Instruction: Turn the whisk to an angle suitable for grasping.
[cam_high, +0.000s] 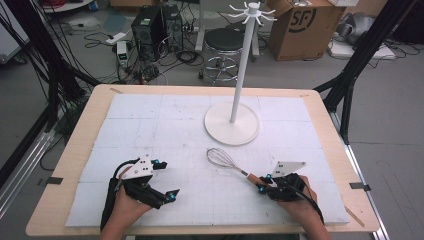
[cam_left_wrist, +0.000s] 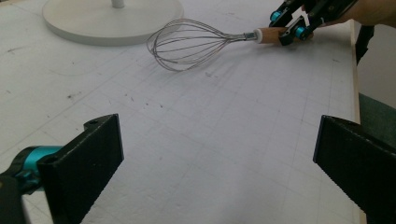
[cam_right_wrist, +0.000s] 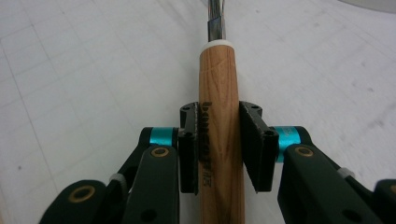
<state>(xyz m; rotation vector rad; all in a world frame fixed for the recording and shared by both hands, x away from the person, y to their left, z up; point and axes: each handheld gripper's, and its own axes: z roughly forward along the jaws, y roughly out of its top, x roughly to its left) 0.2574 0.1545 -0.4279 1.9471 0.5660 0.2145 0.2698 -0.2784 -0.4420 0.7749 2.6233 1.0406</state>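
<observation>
A wire whisk with a wooden handle lies on the white gridded mat, its wire head pointing toward the stand's base. My right gripper is shut on the handle; in the right gripper view both black pads press the wood from either side. From the left gripper view the whisk lies ahead with the right gripper on its handle end. My left gripper rests at the mat's front left, open, with nothing between its wide-set fingers.
A white stand with a round base, a tall pole and hooks on top rises at the mat's far middle. The wooden table edge frames the mat. Beyond the table are a stool, a cardboard box and cables.
</observation>
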